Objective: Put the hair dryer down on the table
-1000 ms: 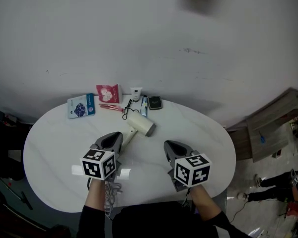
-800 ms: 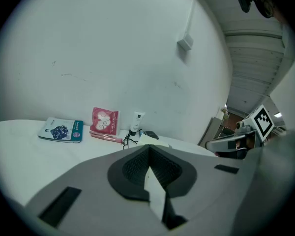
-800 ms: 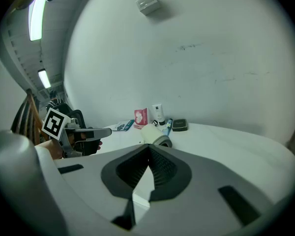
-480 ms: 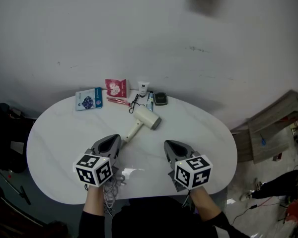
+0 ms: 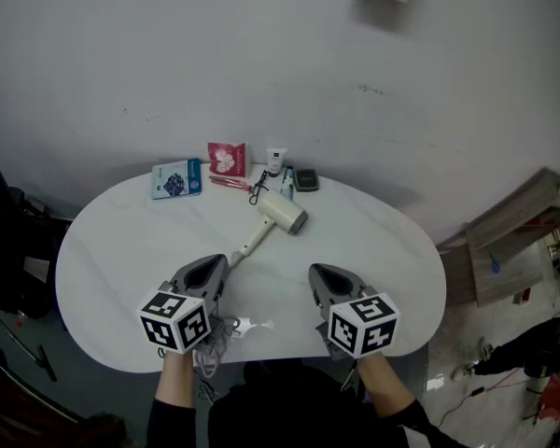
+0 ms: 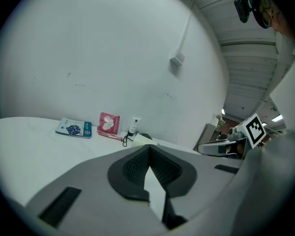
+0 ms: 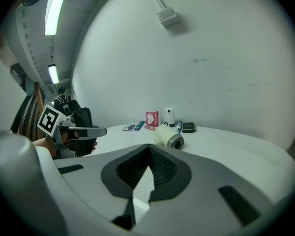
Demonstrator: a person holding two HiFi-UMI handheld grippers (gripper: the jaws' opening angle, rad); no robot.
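The white hair dryer point(image 5: 282, 212) lies on its side on the white oval table point(image 5: 112, 250), handle pointing toward me. Its grey cord point(image 5: 215, 339) trails off the front edge by my left hand. My left gripper point(image 5: 218, 260) hovers just short of the handle's end, shut with nothing in it. In the left gripper view the dryer point(image 6: 142, 140) peeks over the closed jaws. My right gripper point(image 5: 318, 272) is at the front right, also shut and empty. The dryer point(image 7: 168, 136) lies well ahead of it in the right gripper view.
Along the table's far edge lie a blue packet point(image 5: 175, 178), a pink packet point(image 5: 228, 158), a white tube point(image 5: 276, 160), a dark small case point(image 5: 305, 179) and a black eyelash curler point(image 5: 258, 187). A dark chair point(image 5: 0, 241) stands at the left, wooden boards point(image 5: 513, 241) on the right floor.
Both grippers have drawn back toward the table's front edge. The left one has come away from the dryer's handle. The hair dryer stays lying on the table.
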